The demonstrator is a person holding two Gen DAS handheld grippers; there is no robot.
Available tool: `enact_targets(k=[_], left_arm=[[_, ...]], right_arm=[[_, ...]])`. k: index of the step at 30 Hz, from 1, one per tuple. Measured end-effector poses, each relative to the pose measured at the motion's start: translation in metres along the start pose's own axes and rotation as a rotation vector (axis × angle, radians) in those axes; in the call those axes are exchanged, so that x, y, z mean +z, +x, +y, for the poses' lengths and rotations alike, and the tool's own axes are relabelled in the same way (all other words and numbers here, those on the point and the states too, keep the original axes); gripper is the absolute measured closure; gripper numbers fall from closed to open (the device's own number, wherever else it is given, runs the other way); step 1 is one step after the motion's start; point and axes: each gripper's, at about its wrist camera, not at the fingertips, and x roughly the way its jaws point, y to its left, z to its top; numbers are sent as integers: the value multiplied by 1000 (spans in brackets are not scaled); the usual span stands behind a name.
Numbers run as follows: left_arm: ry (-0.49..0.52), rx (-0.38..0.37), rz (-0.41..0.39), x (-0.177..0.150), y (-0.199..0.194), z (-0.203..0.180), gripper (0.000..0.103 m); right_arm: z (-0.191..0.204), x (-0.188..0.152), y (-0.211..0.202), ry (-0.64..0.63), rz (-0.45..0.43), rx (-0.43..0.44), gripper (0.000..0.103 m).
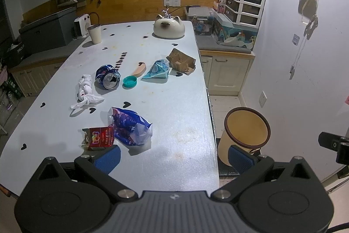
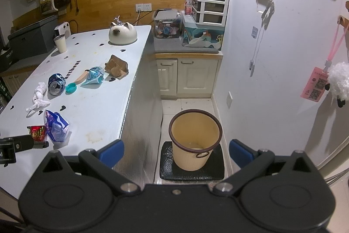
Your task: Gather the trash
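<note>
Trash lies on the pale table (image 1: 174,115): a red packet (image 1: 99,138), a blue wrapper (image 1: 130,129), a knotted white bag (image 1: 86,90), a crushed blue can (image 1: 108,76), a teal cap (image 1: 130,82), a light-blue wrapper (image 1: 158,69) and torn brown cardboard (image 1: 181,60). A cream trash bin (image 2: 195,138) stands on a black mat on the floor to the right of the table. My left gripper (image 1: 174,158) is open and empty over the table's near edge. My right gripper (image 2: 176,152) is open and empty above the bin.
A cat-shaped ceramic dish (image 1: 169,26) and a white cup (image 1: 94,33) stand at the table's far end. A small wooden piece (image 1: 139,70) lies among the trash. Cabinets (image 2: 187,78) with boxes and drawers stand behind the bin, a wall to the right.
</note>
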Motion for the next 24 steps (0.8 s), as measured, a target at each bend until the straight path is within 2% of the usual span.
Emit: enact_targets(k=[24], left_arm=[[0, -2, 1, 0, 0, 0, 0]], right_arm=[[0, 3, 1, 6, 1, -1, 0]])
